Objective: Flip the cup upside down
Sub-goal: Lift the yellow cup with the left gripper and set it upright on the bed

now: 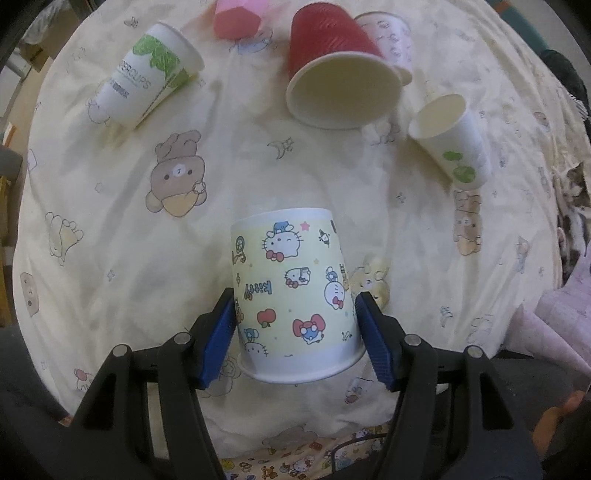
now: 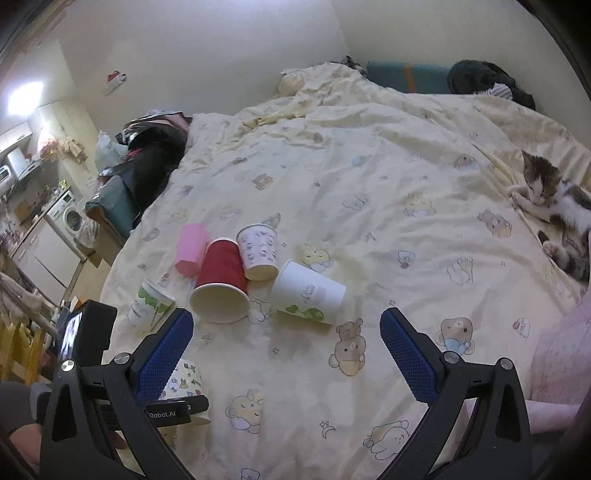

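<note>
A Hello Kitty paper cup (image 1: 295, 299) stands upside down on the bed, rim down, between the blue pads of my left gripper (image 1: 295, 332). The pads flank the cup with narrow gaps on both sides, so the gripper is open. The same cup shows partly in the right wrist view (image 2: 184, 380), behind my left gripper's body. My right gripper (image 2: 286, 354) is open and empty above the quilt, to the right of that cup.
Other cups lie on their sides on the cream cartoon quilt (image 1: 332, 177): a red one (image 1: 332, 70), a white-green one (image 1: 147, 74), a small white one (image 1: 454, 140), a pink one (image 1: 236, 18), a purple-print one (image 1: 395, 37). A kitten (image 2: 554, 206) lies at the right.
</note>
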Demonstrator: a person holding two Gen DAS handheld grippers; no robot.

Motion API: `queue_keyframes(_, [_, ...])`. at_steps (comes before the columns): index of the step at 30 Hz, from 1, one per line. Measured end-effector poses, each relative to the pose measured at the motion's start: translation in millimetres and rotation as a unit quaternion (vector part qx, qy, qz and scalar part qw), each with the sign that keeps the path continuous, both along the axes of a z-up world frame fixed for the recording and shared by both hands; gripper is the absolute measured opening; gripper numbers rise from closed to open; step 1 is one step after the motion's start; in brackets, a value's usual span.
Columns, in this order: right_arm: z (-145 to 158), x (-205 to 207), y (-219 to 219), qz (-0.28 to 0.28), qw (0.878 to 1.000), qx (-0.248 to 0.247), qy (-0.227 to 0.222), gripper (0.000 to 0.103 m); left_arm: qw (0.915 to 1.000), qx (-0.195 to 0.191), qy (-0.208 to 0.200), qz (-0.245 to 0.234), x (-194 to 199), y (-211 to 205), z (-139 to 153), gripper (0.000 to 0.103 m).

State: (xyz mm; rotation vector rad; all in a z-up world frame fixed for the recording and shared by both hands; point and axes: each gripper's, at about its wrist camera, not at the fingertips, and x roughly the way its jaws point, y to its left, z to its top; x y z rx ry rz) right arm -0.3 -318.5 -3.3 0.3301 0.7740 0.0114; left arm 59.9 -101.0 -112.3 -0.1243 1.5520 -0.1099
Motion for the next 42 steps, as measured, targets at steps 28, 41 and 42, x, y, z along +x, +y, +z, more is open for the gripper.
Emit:
queue_keyframes(28, [-2.8,9.4,13.8,0.007,1.0,-0.022,0.001,0.103,0.9994,-0.025,-0.013,-0.02,-11.0,41.6,34.2,0.09])
queue_keyframes(41, [-11.3,14.6,22.1,0.033,0.999,-0.002,0.016,0.103,0.9961,-0.031,-0.08,0.017,-18.1,88.6,73.4,0.09])
queue_keyframes(42, [-12.2,14.4,23.4,0.036,0.999,0.0,0.018,0.103,0.9961,-0.025,-0.082,0.022,-17.5,95.0,72.4,0.09])
